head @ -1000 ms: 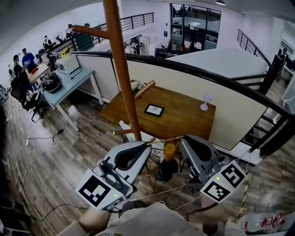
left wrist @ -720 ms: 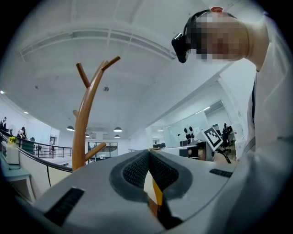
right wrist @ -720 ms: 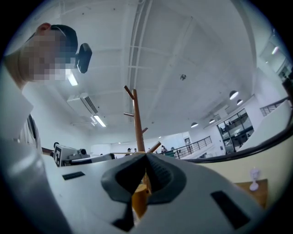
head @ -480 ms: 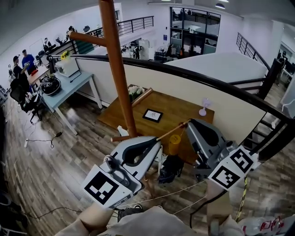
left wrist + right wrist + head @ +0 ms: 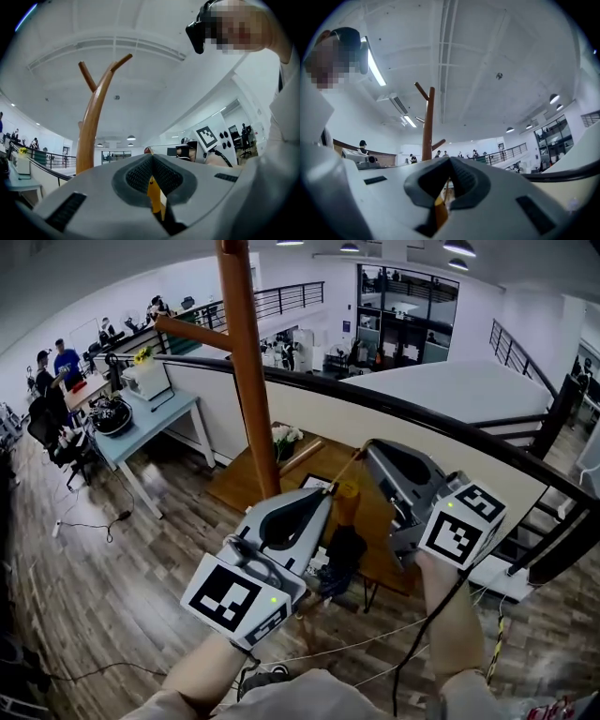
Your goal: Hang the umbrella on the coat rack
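A folded black umbrella [image 5: 339,559] with a yellow handle [image 5: 348,491] hangs between my two grippers by its thin yellow loop [image 5: 350,469]. My left gripper [image 5: 328,493] is shut on one end of the loop, which shows as a yellow strip [image 5: 154,197] between its pads. Up and to the right, my right gripper [image 5: 367,448] is shut on the other end [image 5: 439,206]. The wooden coat rack [image 5: 246,362] stands just left of the left gripper, with a peg [image 5: 192,330] high on its left side. Its forked top [image 5: 101,75] rises above both grippers [image 5: 427,117].
A black handrail [image 5: 422,399] tops a low wall behind the rack, with a wooden table [image 5: 309,460] beyond it. A pale blue desk [image 5: 150,413] and several people stand far left. Cables [image 5: 94,521] lie on the plank floor. Stairs [image 5: 553,521] descend at the right.
Both grippers have risen with the umbrella hanging from them. The right one climbed more and the loop now slants up to it. The rack looks closer to the left gripper.
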The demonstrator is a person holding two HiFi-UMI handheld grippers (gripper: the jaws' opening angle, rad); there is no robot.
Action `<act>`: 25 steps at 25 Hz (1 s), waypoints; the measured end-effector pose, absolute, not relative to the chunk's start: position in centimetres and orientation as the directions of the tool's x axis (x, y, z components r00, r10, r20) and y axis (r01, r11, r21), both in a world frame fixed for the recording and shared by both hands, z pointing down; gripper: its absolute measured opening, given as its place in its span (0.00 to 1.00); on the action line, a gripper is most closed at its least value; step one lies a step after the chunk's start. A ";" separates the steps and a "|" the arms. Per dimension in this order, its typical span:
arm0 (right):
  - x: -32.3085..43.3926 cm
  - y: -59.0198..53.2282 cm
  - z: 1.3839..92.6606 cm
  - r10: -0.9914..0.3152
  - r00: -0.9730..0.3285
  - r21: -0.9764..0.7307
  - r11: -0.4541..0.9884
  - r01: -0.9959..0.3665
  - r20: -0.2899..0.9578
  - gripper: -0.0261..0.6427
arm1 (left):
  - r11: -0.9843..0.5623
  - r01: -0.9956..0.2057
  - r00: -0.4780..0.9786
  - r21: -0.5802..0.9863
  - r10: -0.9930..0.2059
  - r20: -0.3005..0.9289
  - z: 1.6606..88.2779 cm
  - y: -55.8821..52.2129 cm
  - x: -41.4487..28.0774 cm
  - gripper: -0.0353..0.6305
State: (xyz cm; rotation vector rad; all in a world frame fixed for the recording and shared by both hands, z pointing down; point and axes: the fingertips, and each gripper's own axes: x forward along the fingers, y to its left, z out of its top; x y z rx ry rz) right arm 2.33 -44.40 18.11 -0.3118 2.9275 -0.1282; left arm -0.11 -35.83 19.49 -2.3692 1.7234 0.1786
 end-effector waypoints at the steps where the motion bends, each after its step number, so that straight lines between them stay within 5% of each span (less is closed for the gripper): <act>1: 1.6 -44.8 18.1 -0.203 -0.963 -0.111 0.976 -0.185 -0.179 0.05 | -0.280 -0.955 0.294 -0.094 -0.931 -0.216 19.5 -36.2 -0.4 0.05; 25: -7.2 -49.0 22.1 0.035 -0.997 -0.236 0.970 0.050 -0.070 0.05 | -0.148 -0.988 0.135 0.054 -0.971 -0.198 23.1 -40.2 -5.1 0.05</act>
